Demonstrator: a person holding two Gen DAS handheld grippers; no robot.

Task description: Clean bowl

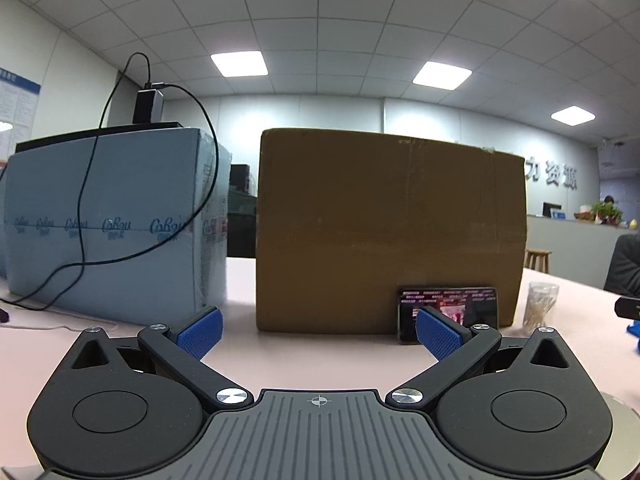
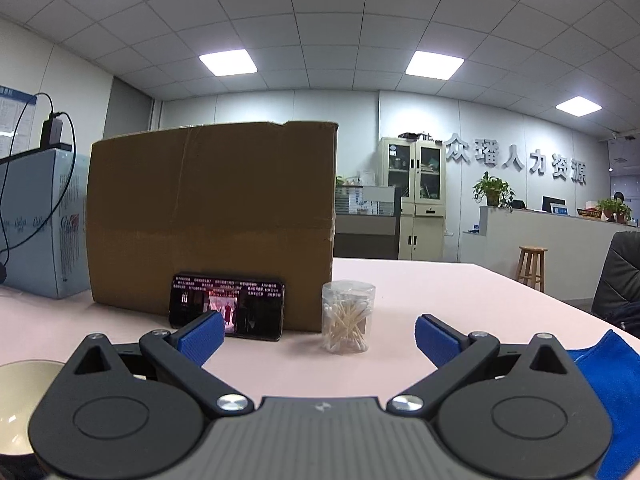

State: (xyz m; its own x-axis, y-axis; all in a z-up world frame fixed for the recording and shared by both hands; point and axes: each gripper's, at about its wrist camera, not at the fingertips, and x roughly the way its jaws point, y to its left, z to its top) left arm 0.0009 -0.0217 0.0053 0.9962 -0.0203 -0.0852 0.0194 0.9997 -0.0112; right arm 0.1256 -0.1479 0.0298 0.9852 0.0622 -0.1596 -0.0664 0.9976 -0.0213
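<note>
A cream bowl (image 2: 18,396) sits on the pink table at the lower left of the right wrist view, partly hidden behind the gripper body. Its rim (image 1: 622,436) peeks out at the lower right of the left wrist view. A blue cloth (image 2: 608,392) lies at the lower right of the right wrist view. My left gripper (image 1: 318,330) is open with nothing between its blue pads. My right gripper (image 2: 318,332) is open too, between the bowl and the cloth, touching neither.
A brown cardboard box (image 2: 212,220) stands ahead with a phone (image 2: 226,310) leaning on it. A clear jar of cotton swabs (image 2: 347,316) stands to its right. A light blue carton (image 1: 108,220) with cables is at the left. A black chair (image 2: 620,276) is at the right.
</note>
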